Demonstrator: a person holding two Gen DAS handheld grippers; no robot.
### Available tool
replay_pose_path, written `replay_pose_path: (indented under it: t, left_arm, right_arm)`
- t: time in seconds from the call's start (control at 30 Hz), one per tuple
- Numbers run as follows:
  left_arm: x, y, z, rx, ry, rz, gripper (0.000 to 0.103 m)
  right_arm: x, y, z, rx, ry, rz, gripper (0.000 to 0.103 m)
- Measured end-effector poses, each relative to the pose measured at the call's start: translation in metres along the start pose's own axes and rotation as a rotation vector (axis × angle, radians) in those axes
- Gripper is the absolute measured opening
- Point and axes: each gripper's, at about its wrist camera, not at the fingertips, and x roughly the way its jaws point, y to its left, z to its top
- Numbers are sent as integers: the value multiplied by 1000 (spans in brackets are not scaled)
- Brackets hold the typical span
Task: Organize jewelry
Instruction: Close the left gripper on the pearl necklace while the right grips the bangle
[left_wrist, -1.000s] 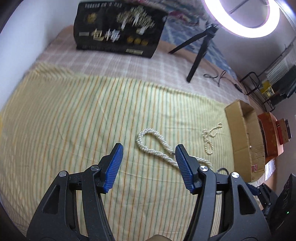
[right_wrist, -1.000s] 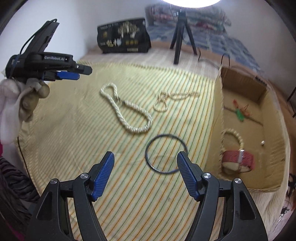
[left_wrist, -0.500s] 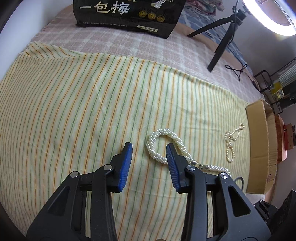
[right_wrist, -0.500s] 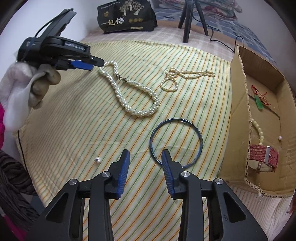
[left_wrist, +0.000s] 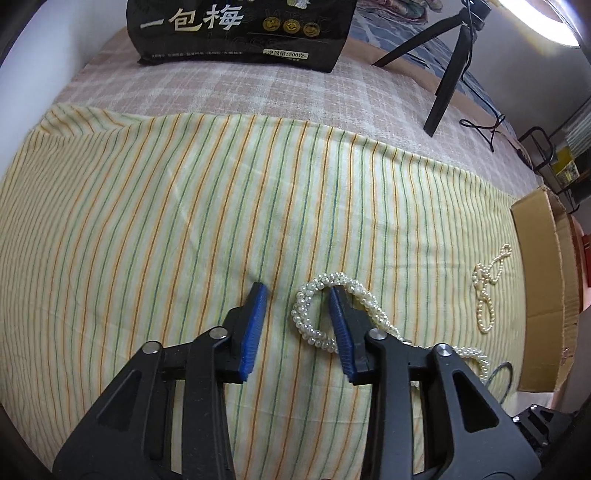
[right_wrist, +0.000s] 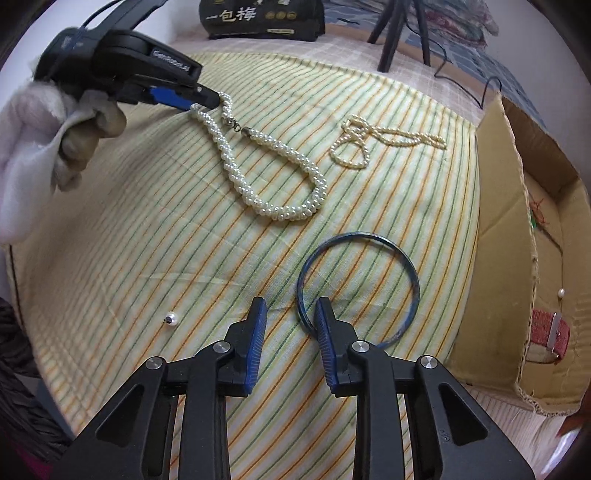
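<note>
A bed (left_wrist: 229, 88) under a pale checked sheet and striped yellow cloth (left_wrist: 147, 221); lit ring light (left_wrist: 546, 26) on a tripod at its far edge

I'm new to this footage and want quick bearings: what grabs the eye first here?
The thick twisted pearl necklace snaking across the striped yellow cloth stands out first, with the left gripper closing its jaws around the looped end. Nearer the right wrist camera, the right gripper is closing over the rim of a thin blue bangle. At the cloth's right edge sits an open cardboard box.
</note>
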Motion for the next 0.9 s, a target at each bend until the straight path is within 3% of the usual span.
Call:
replay_pose_path:
  t: [0.17, 0.5, 0.9]
  left_arm:
    - [0, 9, 2, -30, -14, -7, 8]
    - [-24, 27, 5, -119, -20, -110, 6]
    - [-92, -4, 0, -85, -122, -264, 6]
  right_arm:
    - [-1, -2, -1, -2, -9, -3, 6]
    - [-16, -4, 1, 10, -52, -5, 3]
    - [-66, -26, 6, 72, -189, -22, 2]
